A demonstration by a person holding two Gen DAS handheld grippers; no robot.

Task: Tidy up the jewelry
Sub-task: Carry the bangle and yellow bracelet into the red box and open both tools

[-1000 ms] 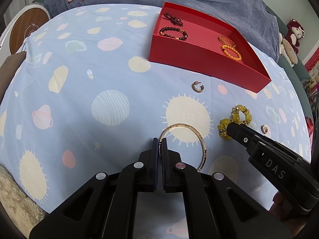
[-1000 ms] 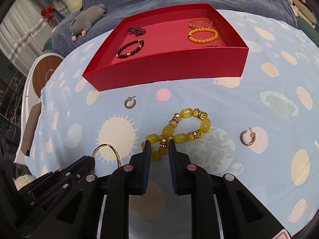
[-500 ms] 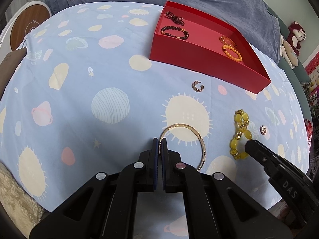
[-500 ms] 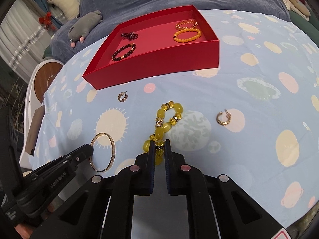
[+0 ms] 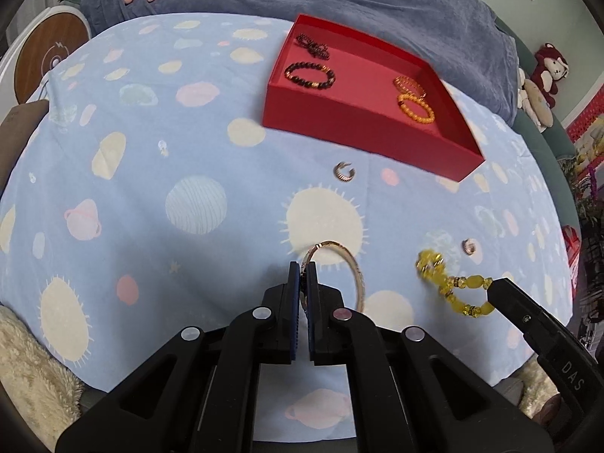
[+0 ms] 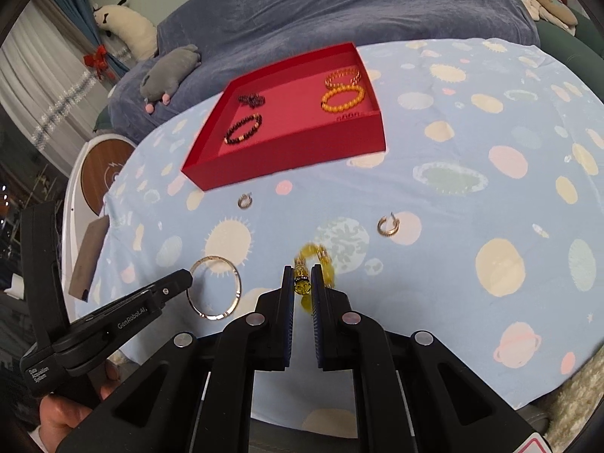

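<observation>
Since a sec ago my R gripper (image 6: 302,283) had clamped on the yellow bead bracelet (image 6: 315,260) and lifted it off the cloth: it was lying looped flat before, now it hung blurred from the jaws, one bead pinched between the pads, the rest dangling just over the blue planet-print sheet (image 6: 472,196). From the L cam the same bracelet (image 5: 451,287) stretched out from the R gripper tip (image 5: 494,294). My L gripper (image 5: 302,275) hadn't shifted, still clenched on the rim of the gold bangle (image 5: 349,268), which lay flat on the sheet w/ its far side free. Writing: "DAS" on the R gripper's side in the L cam; "GenRobot.AI" and "Data Acquisition System" on the L gripper body (image 6: 113,324) in the R cam. Red tray (image 6: 294,151) sat further back, well apart from both grippers, holding a dark bead bracelet (image 6: 243,132), an orange bead bracelet (image 6: 342,99) and a couple of smaller pieces. Two hoop earrings stayed loose on the sheet, one near the tray's front wall (image 6: 245,201), one to the right (image 6: 388,225). Open cloth lay between grippers and tray; tray's near wall was the only raised edge.
</observation>
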